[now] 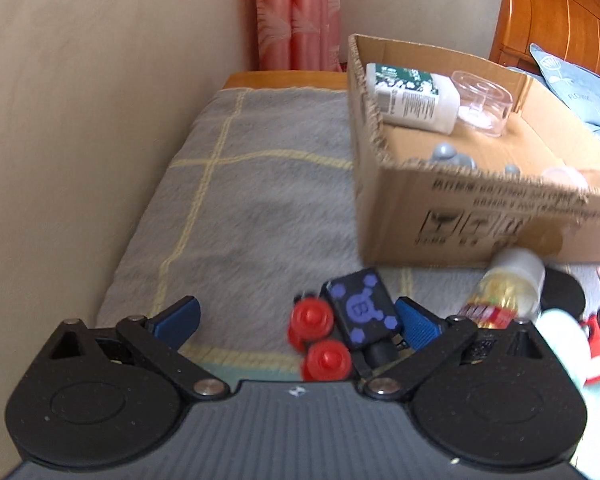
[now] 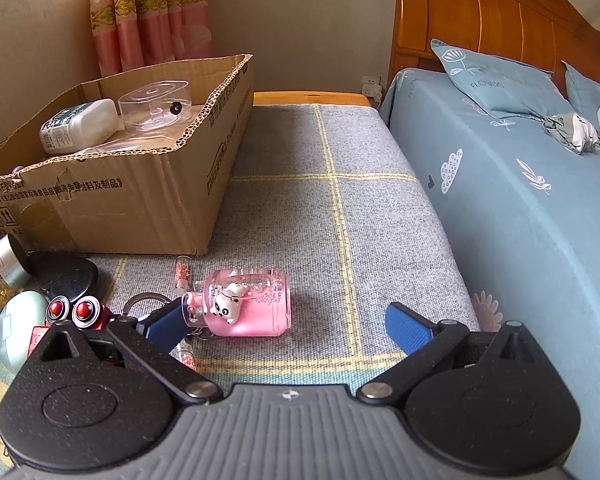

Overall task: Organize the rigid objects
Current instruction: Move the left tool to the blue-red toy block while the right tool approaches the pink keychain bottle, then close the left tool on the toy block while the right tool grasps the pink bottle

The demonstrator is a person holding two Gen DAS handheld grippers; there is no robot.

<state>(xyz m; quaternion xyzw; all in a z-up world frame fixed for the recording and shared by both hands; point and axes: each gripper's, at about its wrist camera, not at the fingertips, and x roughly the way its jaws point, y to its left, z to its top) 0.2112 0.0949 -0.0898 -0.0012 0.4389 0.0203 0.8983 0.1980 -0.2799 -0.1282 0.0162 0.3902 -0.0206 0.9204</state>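
In the left wrist view my left gripper (image 1: 296, 322) is open wide over the grey checked blanket (image 1: 260, 208). A black toy block with a purple pattern (image 1: 362, 310) and two red knobs (image 1: 312, 320) sits between the fingers, close against the right fingertip (image 1: 418, 326); the frame is blurred. In the right wrist view my right gripper (image 2: 288, 326) is also open. A pink clear bottle with a white dog figure (image 2: 248, 304) lies on its side between the fingers, next to the left fingertip (image 2: 164, 324). An open cardboard box (image 2: 120, 200) (image 1: 460, 216) holds a white bottle (image 2: 76, 124) and a clear tub (image 2: 156, 106).
Before the box lie a bottle of yellow contents (image 1: 508, 292), a black disc (image 2: 66, 276), a pale green oval case (image 2: 18, 320), a red-eyed robot toy (image 2: 76, 312), a key ring (image 2: 146, 300) and small glitter vials (image 2: 180, 276). A wall (image 1: 80, 120) runs on the left, a blue-sheeted bed (image 2: 520, 200) on the right.
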